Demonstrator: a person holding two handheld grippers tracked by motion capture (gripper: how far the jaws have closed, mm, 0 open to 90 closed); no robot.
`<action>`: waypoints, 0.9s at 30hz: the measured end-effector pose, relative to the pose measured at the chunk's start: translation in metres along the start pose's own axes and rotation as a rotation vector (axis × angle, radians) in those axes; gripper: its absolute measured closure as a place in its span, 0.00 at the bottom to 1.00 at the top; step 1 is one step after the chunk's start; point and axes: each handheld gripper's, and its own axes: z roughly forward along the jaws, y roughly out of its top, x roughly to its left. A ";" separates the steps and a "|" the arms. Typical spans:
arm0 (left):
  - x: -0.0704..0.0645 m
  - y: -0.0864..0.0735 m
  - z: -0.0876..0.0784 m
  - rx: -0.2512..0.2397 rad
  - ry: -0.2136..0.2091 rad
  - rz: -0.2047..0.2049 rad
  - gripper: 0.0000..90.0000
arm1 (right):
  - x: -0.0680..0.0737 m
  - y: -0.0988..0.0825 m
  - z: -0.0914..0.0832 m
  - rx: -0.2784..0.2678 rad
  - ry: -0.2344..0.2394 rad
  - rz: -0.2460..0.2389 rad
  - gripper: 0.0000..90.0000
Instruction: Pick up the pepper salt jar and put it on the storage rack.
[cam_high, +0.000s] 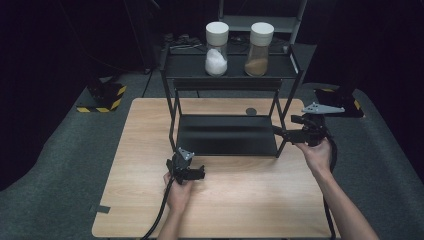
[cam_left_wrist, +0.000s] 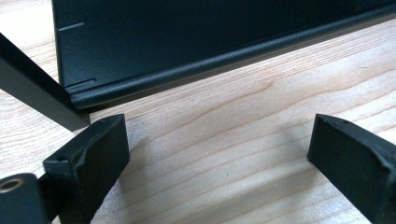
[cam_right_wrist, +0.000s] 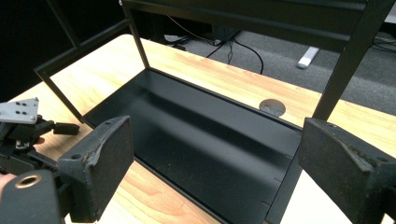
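Fingers of both grippers (cam_high: 200, 172) (cam_high: 278, 131) spread empty beside the black rack (cam_high: 227, 135): likely stiff, top-heavy metal, best gripped by its front posts

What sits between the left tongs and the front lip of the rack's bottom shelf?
Nothing: in the left gripper view, only bare wooden table runs from the open left tongs to the shelf lip. The rack's black leg stands just beside the left-hand jaw.
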 end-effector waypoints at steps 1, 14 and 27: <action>0.000 0.000 0.000 0.000 0.000 0.000 0.06 | 0.000 0.000 0.000 0.000 0.000 0.000 0.11; 0.000 0.000 0.000 0.000 0.000 0.000 0.06 | 0.005 -0.025 0.015 0.020 -0.001 -0.005 0.11; 0.000 0.000 0.000 0.001 0.000 0.000 0.06 | 0.010 -0.047 0.032 0.046 0.000 0.001 0.11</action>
